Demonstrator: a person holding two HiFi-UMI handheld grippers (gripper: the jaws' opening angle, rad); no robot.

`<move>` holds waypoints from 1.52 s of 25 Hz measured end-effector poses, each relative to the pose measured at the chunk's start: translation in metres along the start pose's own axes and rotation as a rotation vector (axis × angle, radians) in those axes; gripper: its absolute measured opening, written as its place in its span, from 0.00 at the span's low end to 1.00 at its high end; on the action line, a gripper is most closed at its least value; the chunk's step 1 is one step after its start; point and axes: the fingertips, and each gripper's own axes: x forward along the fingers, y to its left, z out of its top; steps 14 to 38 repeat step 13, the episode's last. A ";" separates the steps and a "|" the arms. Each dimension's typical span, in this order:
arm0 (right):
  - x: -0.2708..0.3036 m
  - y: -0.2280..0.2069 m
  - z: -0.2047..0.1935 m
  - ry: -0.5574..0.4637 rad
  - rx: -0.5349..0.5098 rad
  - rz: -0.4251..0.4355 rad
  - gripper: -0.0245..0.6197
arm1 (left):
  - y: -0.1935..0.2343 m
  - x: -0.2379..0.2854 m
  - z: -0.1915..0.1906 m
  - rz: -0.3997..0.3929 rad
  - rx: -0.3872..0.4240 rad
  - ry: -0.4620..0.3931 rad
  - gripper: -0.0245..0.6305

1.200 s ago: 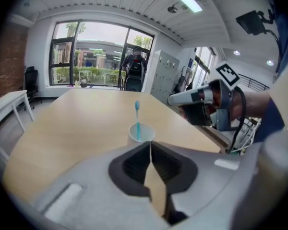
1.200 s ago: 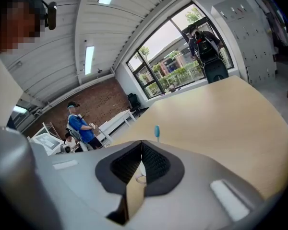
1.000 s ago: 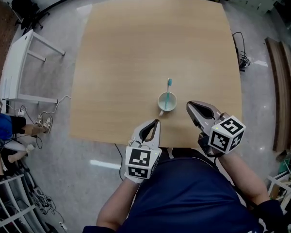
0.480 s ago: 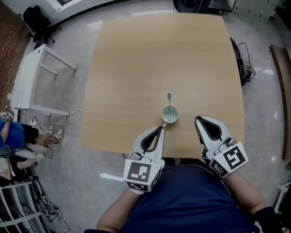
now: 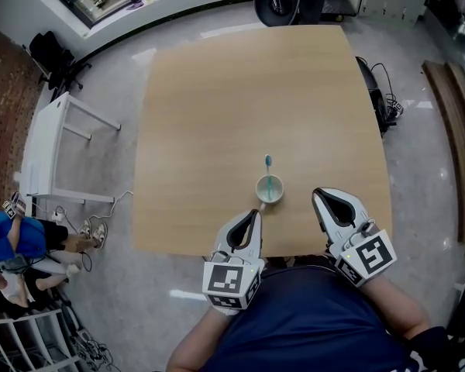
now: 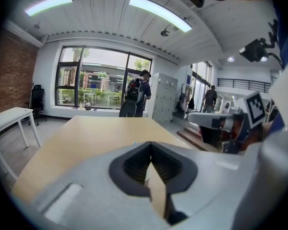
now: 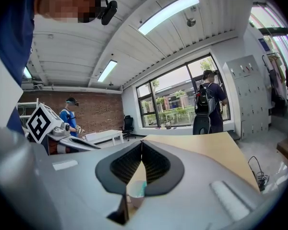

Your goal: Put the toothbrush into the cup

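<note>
Toothbrush [image 5: 269, 172] stands in the cup [image 5: 259, 191] on the table [image 5: 217, 107]; left gripper [image 5: 254, 215] and right gripper [image 5: 318, 197] hover at the near edge, jaws clenched, empty.

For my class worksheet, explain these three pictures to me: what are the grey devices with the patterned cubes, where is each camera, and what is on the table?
They are hand-held grippers with two jaws. A person holds one in each hand, and there is no robot arm. The marker cubes are part of the grippers. The head view comes from a camera on the person's head, looking down. It shows the left gripper and the right gripper at the near edge of the table. The other two views come from a camera riding on each gripper, looking along its jaws. On the table stands a cup with a toothbrush in it. Both grippers are shut and hold nothing.
</note>
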 end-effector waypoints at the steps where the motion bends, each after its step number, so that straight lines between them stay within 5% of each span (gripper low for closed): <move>1: 0.000 0.001 0.001 -0.002 -0.006 -0.008 0.06 | 0.003 -0.001 0.000 0.004 0.010 -0.009 0.04; 38: -0.008 -0.007 0.000 -0.015 0.000 -0.040 0.06 | -0.007 0.007 -0.002 -0.023 0.004 -0.003 0.04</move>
